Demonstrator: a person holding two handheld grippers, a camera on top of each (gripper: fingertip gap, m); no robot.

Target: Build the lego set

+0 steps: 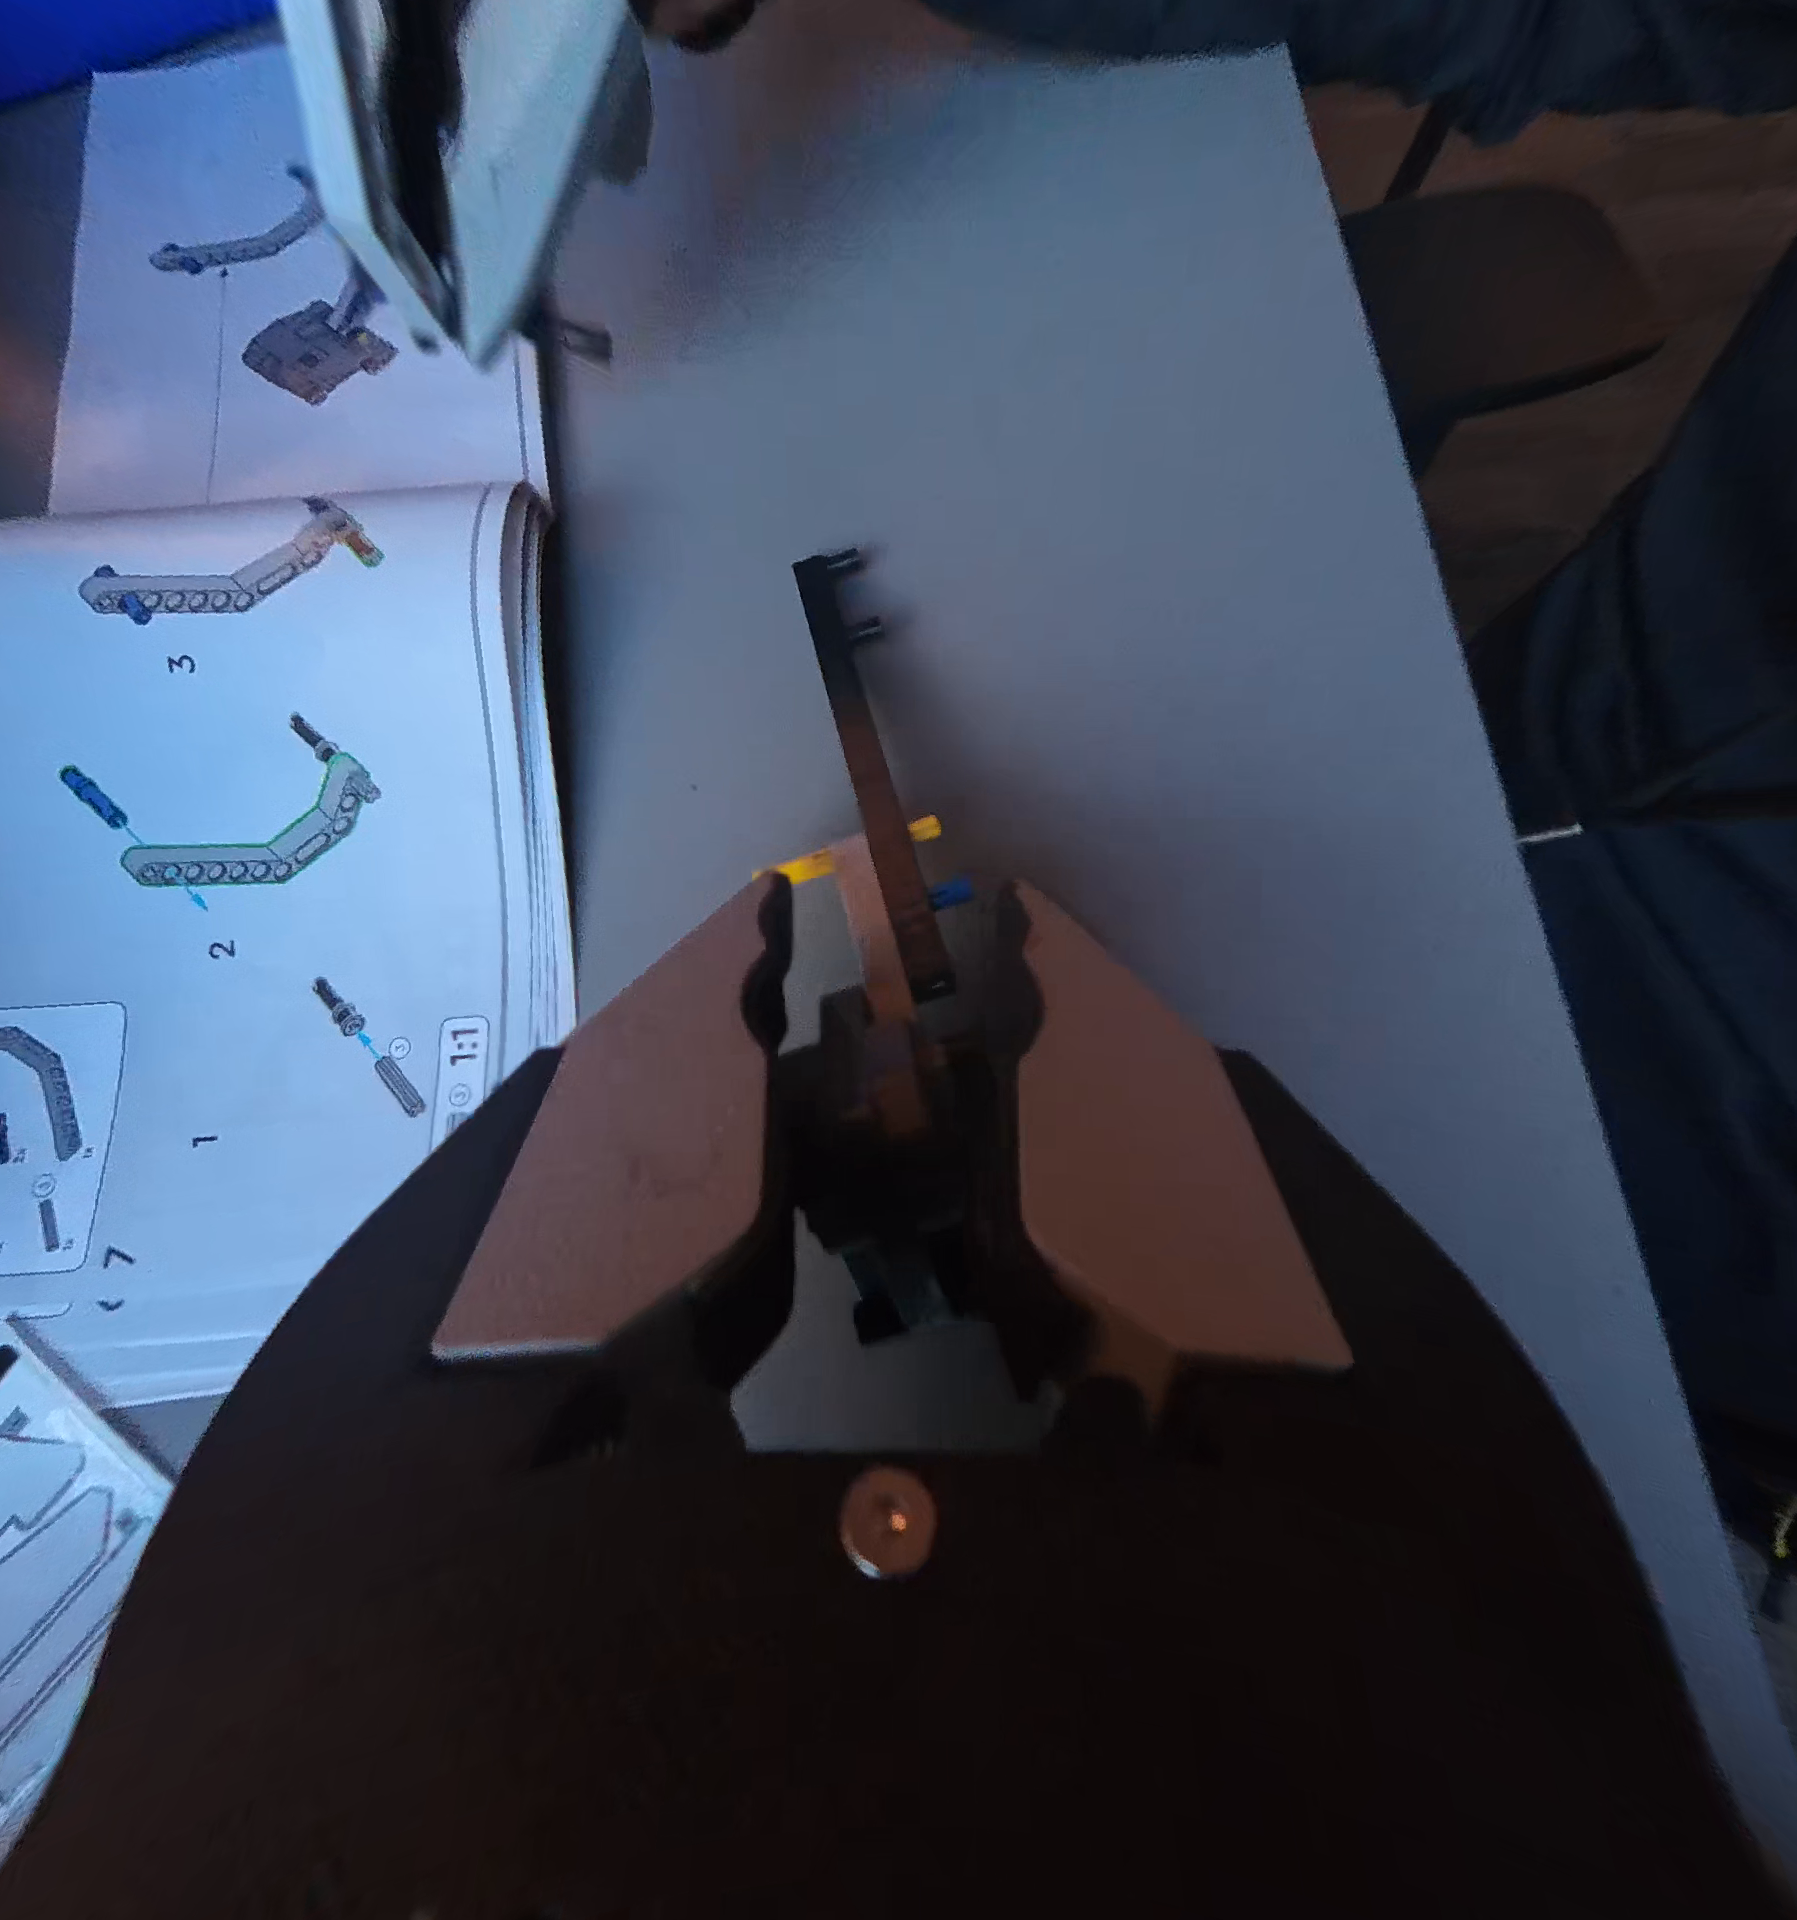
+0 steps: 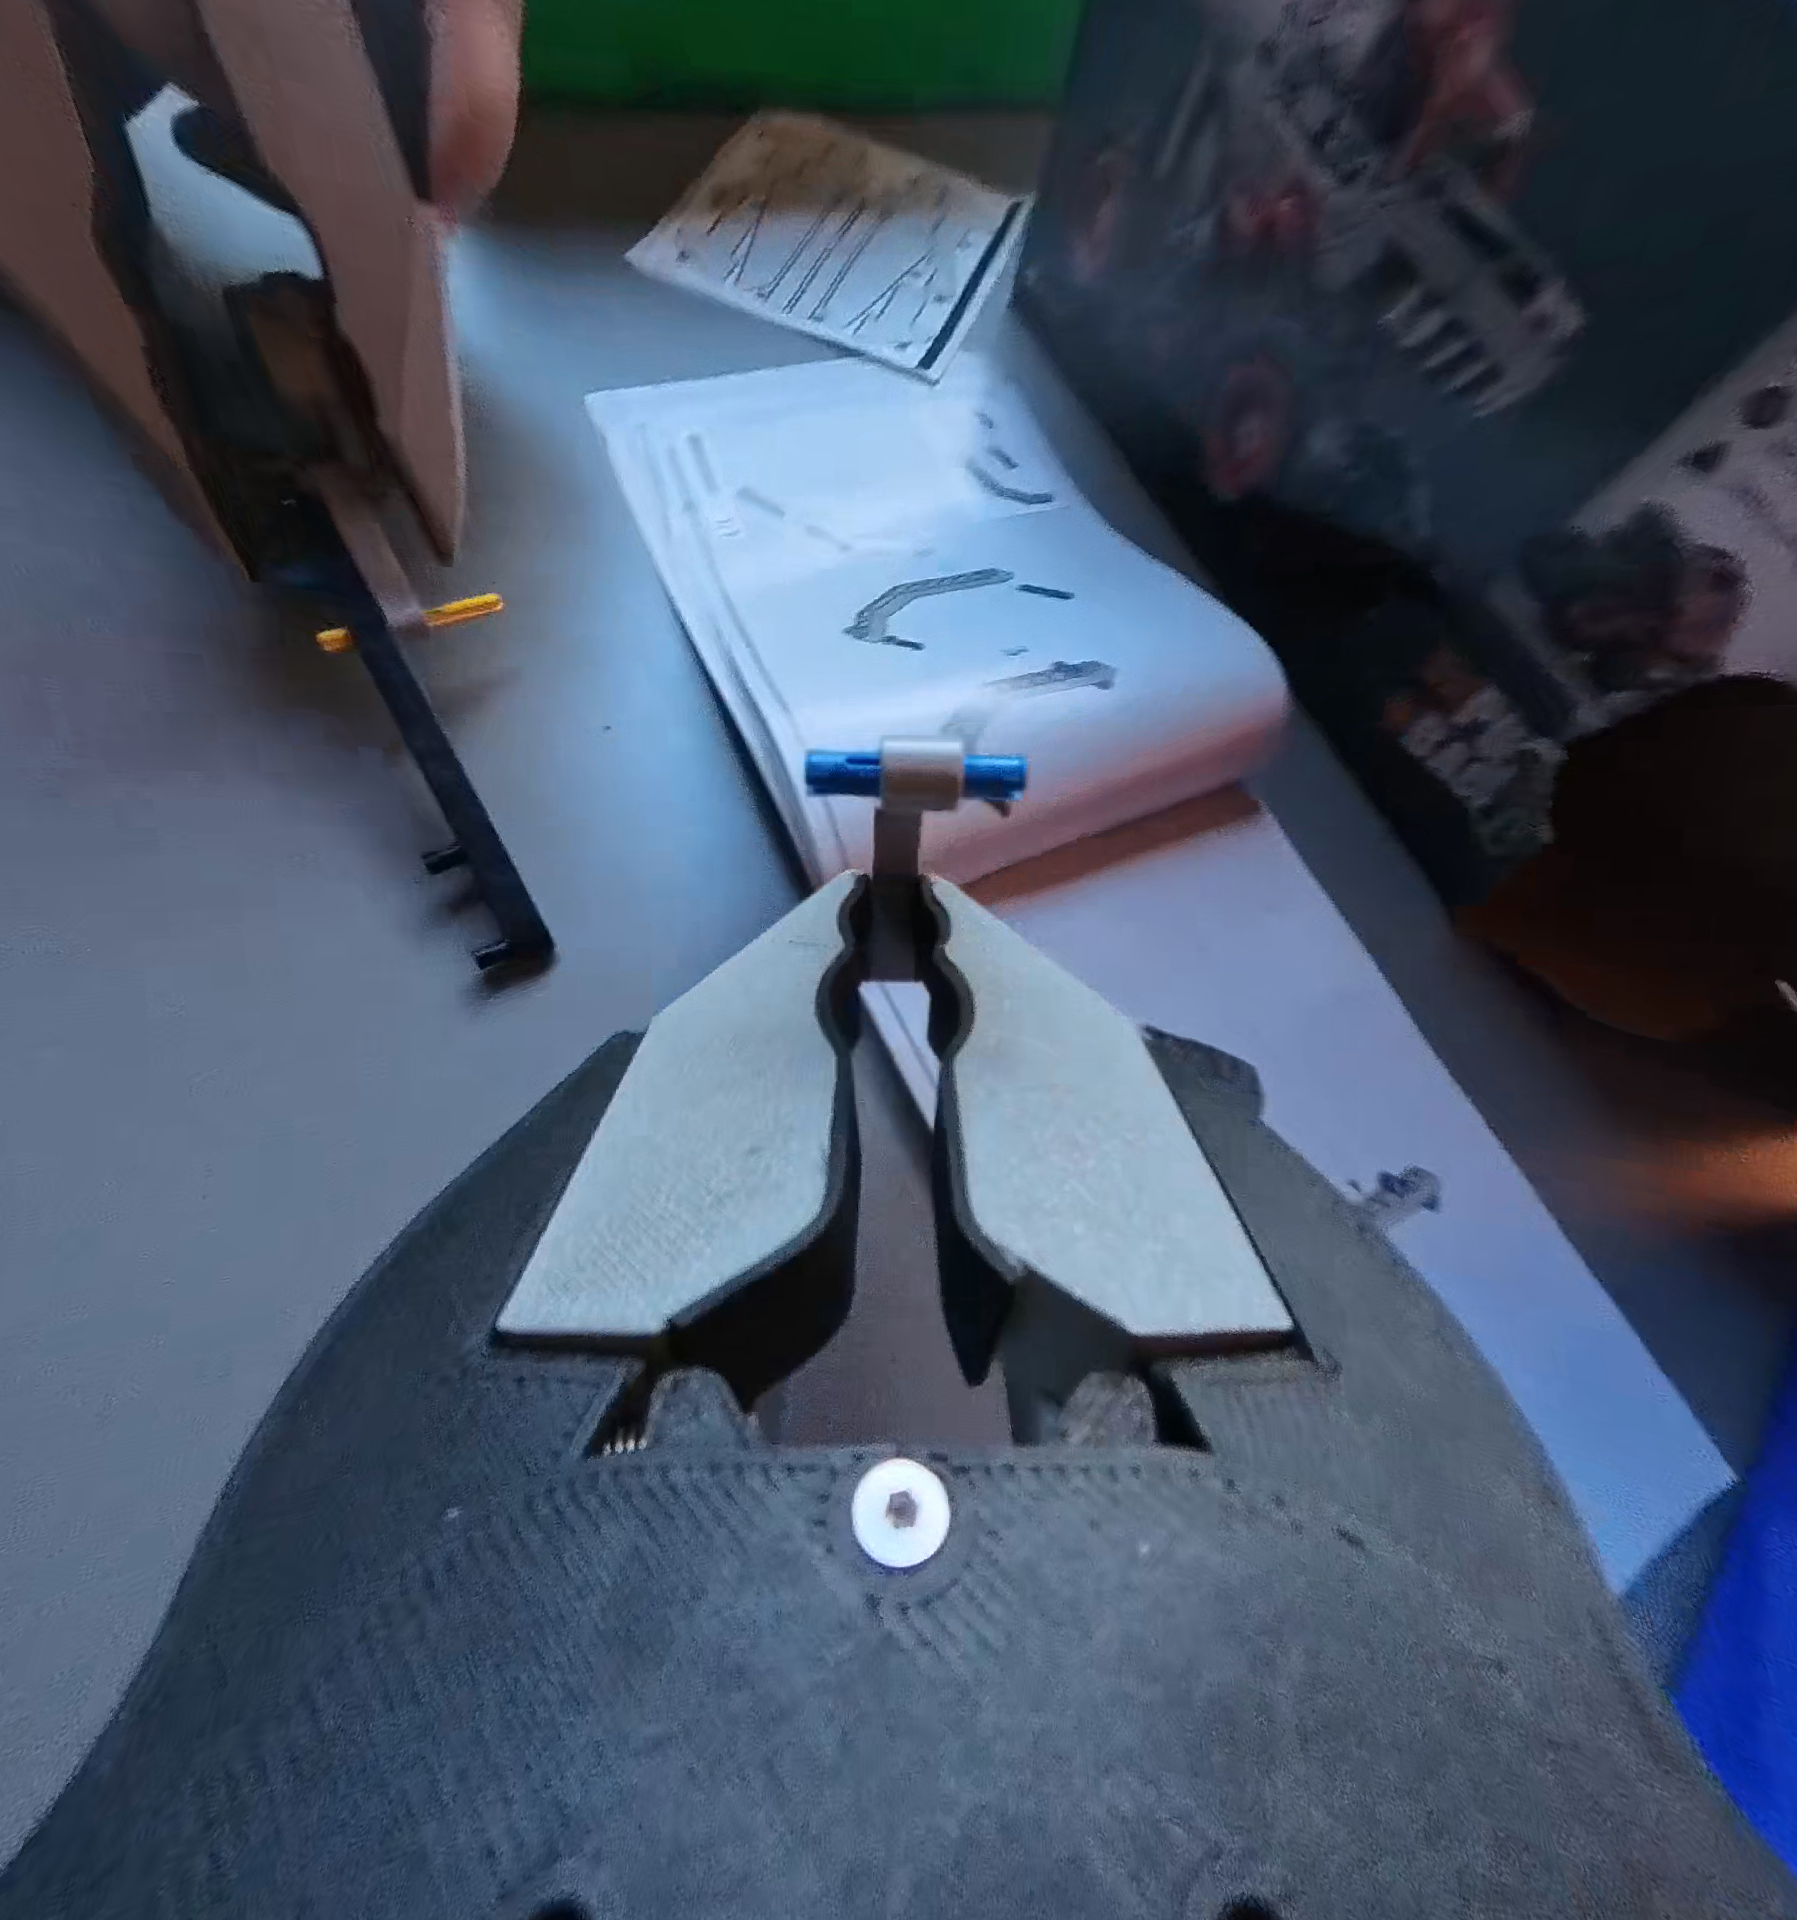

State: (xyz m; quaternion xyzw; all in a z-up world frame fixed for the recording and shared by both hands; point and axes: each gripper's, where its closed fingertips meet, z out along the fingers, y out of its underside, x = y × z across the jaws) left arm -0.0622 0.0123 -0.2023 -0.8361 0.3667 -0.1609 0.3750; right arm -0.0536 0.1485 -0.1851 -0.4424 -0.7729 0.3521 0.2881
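Note:
My left gripper [image 1: 894, 904] is shut on a dark lego assembly [image 1: 889, 1122] with a long black beam [image 1: 858, 727] sticking forward over the grey table; two black pins stand at the beam's far end, and a yellow axle [image 1: 920, 828] and a blue pin [image 1: 951, 894] cross it near the fingertips. It also shows in the right wrist view [image 2: 354, 582] at upper left, beam [image 2: 458, 800] pointing down. My right gripper [image 2: 894, 883] is shut on a grey lego beam [image 2: 896, 862] with a blue pin [image 2: 915, 774] through its top. The right gripper shows in the left wrist view [image 1: 458, 312] over the booklet.
An open instruction booklet [image 1: 250, 831] lies left of the assembly, also in the right wrist view [image 2: 925, 623]. A sticker sheet [image 2: 842, 249] and the dark set box [image 2: 1393, 260] lie behind it. The grey table [image 1: 1029, 468] ends at the right, with a person's dark clothing beyond. Across from one pair of fingers to the other is roughly 15 cm.

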